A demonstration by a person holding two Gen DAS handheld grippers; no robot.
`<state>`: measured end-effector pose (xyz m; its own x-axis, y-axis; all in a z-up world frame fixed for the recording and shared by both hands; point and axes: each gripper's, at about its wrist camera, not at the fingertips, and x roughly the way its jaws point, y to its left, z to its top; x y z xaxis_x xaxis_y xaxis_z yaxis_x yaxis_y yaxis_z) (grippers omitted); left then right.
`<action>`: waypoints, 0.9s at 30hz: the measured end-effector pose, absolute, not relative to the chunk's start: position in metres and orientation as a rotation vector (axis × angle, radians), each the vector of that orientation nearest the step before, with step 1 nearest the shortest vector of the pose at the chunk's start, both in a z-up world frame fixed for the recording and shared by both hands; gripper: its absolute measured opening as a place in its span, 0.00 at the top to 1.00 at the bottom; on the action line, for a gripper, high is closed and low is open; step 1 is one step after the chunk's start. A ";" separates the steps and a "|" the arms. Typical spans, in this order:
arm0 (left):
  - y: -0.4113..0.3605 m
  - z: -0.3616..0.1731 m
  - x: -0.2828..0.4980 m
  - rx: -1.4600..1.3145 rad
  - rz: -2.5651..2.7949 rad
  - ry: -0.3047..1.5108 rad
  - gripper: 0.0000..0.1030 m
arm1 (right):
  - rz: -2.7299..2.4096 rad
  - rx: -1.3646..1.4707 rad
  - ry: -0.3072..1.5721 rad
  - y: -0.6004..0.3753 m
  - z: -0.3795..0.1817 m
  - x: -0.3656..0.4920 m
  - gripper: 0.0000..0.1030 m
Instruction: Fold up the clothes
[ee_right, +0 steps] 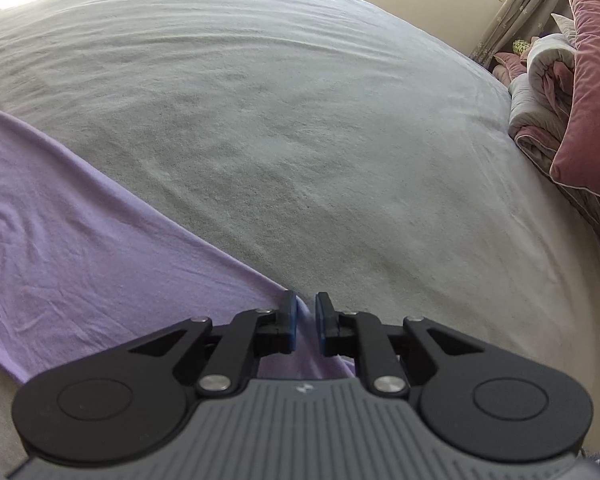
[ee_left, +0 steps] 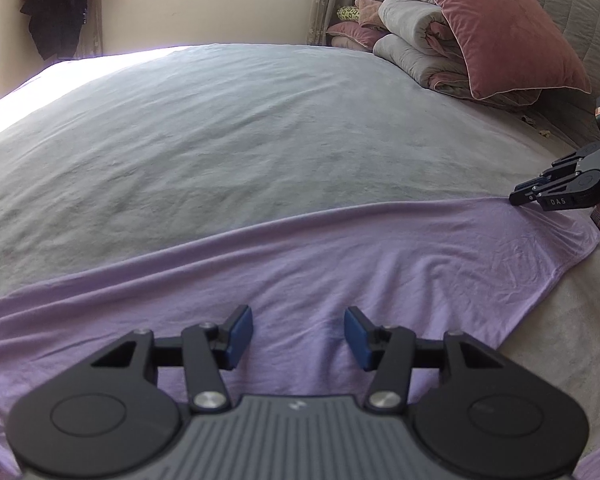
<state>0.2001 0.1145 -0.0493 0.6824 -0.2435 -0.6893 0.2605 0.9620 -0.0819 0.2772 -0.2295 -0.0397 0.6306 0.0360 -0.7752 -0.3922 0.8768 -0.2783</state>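
Lilac garment (ee_left: 340, 264) partly cropped, left gripper (ee_left: 299, 336) jaws apart, right gripper (ee_right: 306, 322) jaws slightly parted

Left gripper (ee_left: 299, 336): held tilted downward, jaws parted wide, nothing clamped.
Right gripper (ee_right: 306, 320): tilted downward, jaws narrowly parted.

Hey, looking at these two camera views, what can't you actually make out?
- Purple garment: near part hidden by the left gripper body in the left view, so its type is unclear.
- Right gripper: whether its jaws pinch the garment's edge; the cloth there is too thin to tell.
- Dark hanging clothes: cut off, small.
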 end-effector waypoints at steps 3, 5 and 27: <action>0.113 -0.049 0.200 0.030 -0.282 0.768 0.48 | 0.200 -0.404 0.845 -0.259 -0.030 0.275 0.63; 0.113 -0.049 0.200 0.029 -0.281 0.769 0.48 | 0.134 -0.374 0.851 -0.285 -0.027 0.272 0.63; 0.099 -0.052 0.197 0.054 -0.269 0.748 0.46 | -0.031 -0.192 0.729 -0.346 -0.038 0.246 0.99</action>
<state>0.1972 0.0995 -0.0519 0.7003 -0.2225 -0.6782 0.2607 0.9643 -0.0471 0.2460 -0.3461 -0.0385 0.7464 -0.0951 -0.6586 -0.0384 0.9819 -0.1853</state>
